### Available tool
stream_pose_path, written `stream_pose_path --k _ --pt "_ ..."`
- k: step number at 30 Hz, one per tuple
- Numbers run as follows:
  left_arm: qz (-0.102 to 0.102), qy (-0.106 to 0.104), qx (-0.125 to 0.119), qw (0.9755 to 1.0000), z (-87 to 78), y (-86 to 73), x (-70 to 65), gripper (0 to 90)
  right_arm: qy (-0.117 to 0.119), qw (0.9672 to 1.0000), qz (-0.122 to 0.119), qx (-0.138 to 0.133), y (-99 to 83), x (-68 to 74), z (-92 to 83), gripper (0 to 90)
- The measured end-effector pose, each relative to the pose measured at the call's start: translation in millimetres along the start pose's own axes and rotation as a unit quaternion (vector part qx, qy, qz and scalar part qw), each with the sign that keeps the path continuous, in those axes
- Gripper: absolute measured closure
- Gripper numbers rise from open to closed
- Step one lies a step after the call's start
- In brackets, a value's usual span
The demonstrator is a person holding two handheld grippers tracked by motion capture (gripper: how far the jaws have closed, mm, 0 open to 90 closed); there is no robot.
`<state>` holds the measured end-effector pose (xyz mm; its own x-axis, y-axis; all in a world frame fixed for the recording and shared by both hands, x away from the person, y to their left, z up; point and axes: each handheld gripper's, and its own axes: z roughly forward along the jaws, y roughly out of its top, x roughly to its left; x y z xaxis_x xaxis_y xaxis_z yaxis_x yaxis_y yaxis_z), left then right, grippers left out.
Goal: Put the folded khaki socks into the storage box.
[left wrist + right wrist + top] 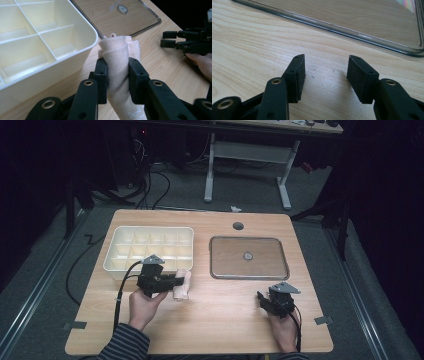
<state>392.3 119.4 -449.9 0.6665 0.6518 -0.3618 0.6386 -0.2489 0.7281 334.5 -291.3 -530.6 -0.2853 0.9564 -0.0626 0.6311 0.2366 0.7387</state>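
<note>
A rolled pale pink cloth (119,57) is pinched between the jaws of my left gripper (117,67), which is shut on it. From above, the left gripper (179,281) holds the pink cloth (183,288) just off the front right corner of the cream divided box (150,247). My right gripper (325,72) hovers low over bare wood, jaws open with nothing between them. In the high view the right gripper (262,299) sits near the table's front right, below the clear lid (249,257). In the left gripper view, the right gripper (172,40) points in from the right.
The clear flat lid (117,15) with a round knob lies on the wooden table (225,320) right of the box (37,45). Its rim (362,35) runs just ahead of the right jaws. A cable hole (238,226) marks the table's far edge.
</note>
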Motion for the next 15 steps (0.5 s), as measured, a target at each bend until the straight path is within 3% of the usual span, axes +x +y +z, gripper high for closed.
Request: stream_pose_path --k 15 --pt "-0.019 -0.001 -0.017 0.9997 -13.5 5.7 14.6 72.0 0.023 0.9997 0.007 0.004 0.3 -1.1 0.7 45.6"
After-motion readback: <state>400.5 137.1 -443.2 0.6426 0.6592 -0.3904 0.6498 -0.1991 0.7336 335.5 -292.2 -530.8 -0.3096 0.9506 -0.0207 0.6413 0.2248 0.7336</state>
